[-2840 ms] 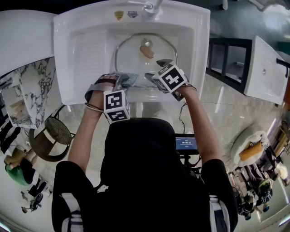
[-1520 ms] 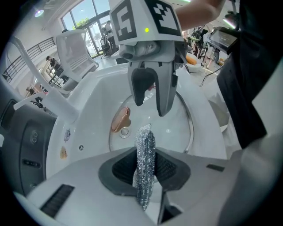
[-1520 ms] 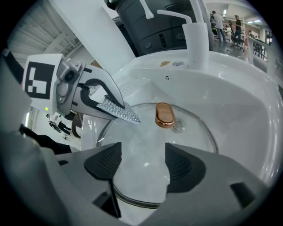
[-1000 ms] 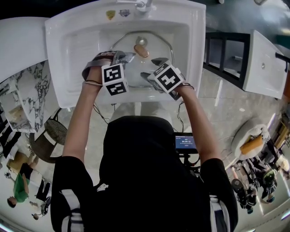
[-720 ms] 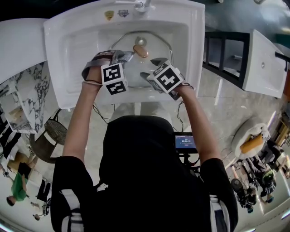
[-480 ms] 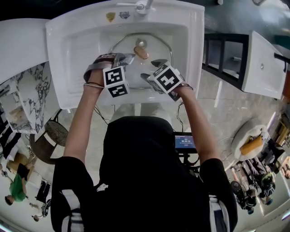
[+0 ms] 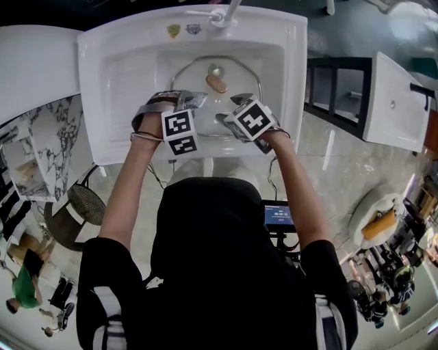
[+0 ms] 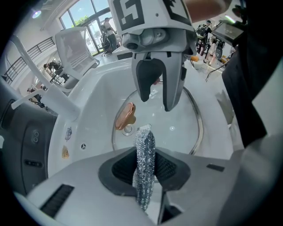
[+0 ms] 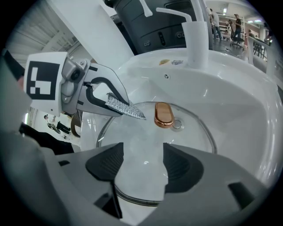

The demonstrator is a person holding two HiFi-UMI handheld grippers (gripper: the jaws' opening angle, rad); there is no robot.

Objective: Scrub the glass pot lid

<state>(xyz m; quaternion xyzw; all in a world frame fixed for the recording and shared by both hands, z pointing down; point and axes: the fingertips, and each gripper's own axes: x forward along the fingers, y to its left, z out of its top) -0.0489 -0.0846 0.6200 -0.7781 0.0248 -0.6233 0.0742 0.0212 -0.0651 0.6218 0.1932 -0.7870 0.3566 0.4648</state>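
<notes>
The glass pot lid [image 7: 198, 76] lies flat in the white sink, its copper handle [image 7: 217, 83] near the middle. My left gripper [image 7: 191, 101] hovers over the lid's near left part, shut on a silver mesh scrubber [image 8: 144, 145] that sticks out past the pads. In the right gripper view the scrubber [image 9: 126, 107] points at the handle [image 9: 162, 114]. My right gripper [image 9: 143, 165] stands open above the lid's [image 9: 185, 137] near rim, pads apart, nothing pressed between them. The left gripper view shows the right gripper [image 8: 159, 99] opposite, fingers hanging over the glass [image 8: 177, 128].
The sink [image 7: 130, 75] has a broad rim and a faucet [image 7: 222, 14] at the back. A white counter [image 7: 34, 61] adjoins on the left. A dark shelf frame [image 7: 342, 89] stands to the right. Below the sink's front edge is tiled floor.
Since the oldest frame the left gripper has come forward from the sink's front edge to over the lid with the scrubber. Over the last second both grippers have barely shifted.
</notes>
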